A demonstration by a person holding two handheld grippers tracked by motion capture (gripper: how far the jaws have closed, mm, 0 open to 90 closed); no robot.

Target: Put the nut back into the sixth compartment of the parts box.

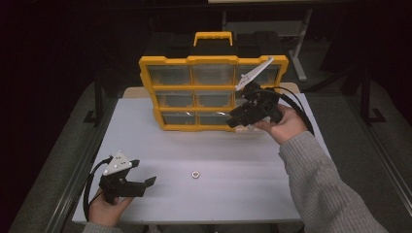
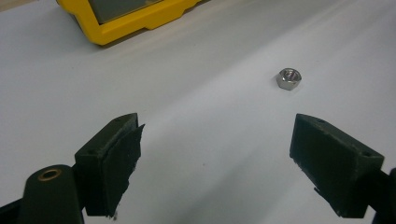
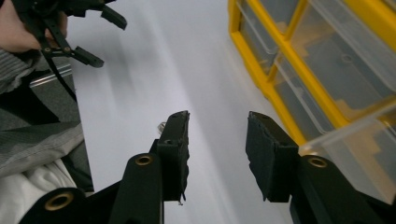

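A: Evidently the nut is what the work turns on. It lies alone on the table, flat on one face, well apart from the organizer that stands upright at the far edge.

B: And the left gripper?

A: It is held low at the near left corner, pointed across the table toward the nut. Its jaws are spread wide with nothing between them. In the left gripper view the nut is seen beyond the jaw tips and off toward the right one, so a reach is probably being lined up but not yet made.

B: Why is the right gripper kept up by the organizer?

A: Likely so a drawer can be worked. It is held raised, just beside the lower right drawers, with the palm cupped under its body and the sleeve running back toward the near right corner. Its jaws are parted too, and empty.

B: Is a drawer touched?

A: That cannot be told. In the right gripper view a clear drawer appears pulled partly out beside the right jaw, yet contact is not shown.
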